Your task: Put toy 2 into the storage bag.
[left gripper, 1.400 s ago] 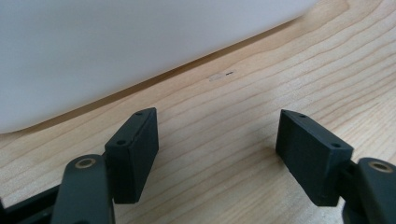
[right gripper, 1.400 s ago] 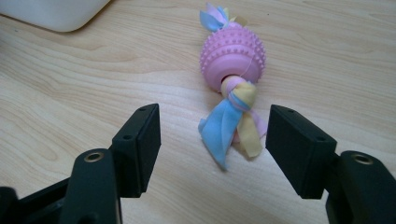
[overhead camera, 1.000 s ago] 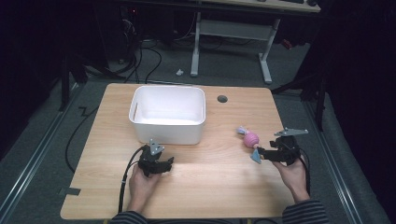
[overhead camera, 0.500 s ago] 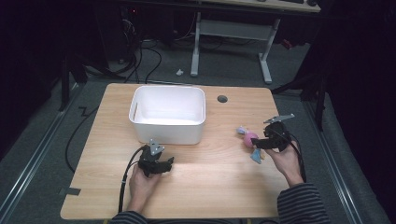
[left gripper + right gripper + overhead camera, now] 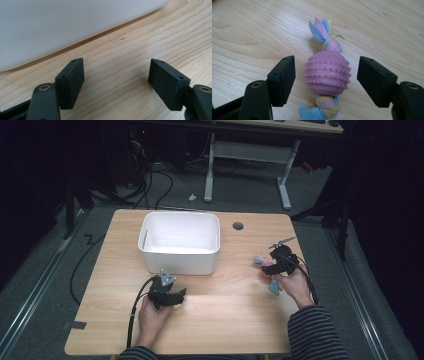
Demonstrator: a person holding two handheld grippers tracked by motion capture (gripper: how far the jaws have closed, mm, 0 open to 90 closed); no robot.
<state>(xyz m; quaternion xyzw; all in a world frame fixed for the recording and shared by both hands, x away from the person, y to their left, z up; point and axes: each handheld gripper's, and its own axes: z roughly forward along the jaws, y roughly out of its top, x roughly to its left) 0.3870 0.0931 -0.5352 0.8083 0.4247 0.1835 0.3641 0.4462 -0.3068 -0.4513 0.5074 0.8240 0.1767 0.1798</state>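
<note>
Pink toy (image 5: pixel 327 74) lies on bench (image 5: pixel 225 305), ungrasped, between parted jaws of right hand-held gripper (image 5: pixel 325 80), just opening. Left hand-held gripper (image 5: pixel 116 82) wide, empty, idle at tub's (image 5: pixel 180 242) 6 o'clock. Grasp, transfer remain.

Two black hand-held grippers, left gripper (image 5: pixel 172 296) with grey three-cornered plate and black cable at lower left, right gripper (image 5: pixel 267 270) at right, blocky screw-holed jaws, dark striped sleeves (image 5: pixel 316 334) along the bottom edge

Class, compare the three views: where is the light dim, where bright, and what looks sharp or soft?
High view: dark surroundings, lit table, soft detail. Left gripper view: bright white tub wall, washed out and featureless. Right gripper view: toy sharp, evenly lit, with a soft shadow.
</note>
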